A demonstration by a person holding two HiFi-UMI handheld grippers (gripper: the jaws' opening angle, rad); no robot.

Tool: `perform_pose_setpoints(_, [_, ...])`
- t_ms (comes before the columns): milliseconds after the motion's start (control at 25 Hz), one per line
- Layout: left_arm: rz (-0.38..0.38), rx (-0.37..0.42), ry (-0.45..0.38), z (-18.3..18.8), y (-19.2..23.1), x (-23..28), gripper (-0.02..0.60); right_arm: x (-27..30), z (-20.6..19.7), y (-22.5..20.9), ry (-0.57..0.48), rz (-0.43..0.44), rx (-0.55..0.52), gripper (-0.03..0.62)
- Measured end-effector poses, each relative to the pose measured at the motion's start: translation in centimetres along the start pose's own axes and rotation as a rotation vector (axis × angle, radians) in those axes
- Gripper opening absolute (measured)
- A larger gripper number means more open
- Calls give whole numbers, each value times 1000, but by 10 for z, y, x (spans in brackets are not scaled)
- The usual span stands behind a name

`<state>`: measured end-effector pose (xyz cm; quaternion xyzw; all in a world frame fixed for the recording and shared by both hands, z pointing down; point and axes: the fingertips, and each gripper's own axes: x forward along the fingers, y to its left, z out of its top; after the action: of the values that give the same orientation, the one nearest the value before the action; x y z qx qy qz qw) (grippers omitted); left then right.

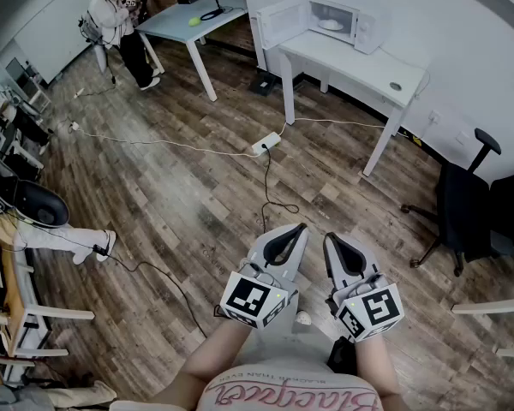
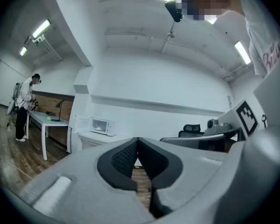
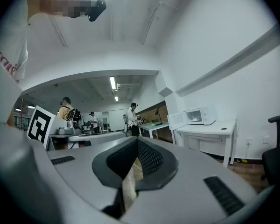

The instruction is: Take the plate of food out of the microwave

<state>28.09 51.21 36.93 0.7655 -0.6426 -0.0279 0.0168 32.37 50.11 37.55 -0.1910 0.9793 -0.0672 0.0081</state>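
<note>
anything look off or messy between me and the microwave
Nothing spilled or broken. The microwave door hangs open with the plate inside. A power strip and loose cables lie across the wood floor between here and its table, a likely trip hazard.

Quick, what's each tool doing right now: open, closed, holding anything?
Left tool: closed, nothing between its jaws.
Right tool: closed, nothing between its jaws.
</note>
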Motion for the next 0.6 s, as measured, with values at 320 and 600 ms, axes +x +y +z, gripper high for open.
perform_pose_setpoints(320, [-32, 20, -54, 19, -37, -77, 6, -42, 7, 83, -18, -31, -113, 12])
perform_pose_setpoints(600, [-68, 47, -60, 20, -44, -154, 6, -70, 6, 160, -66, -30, -91, 14])
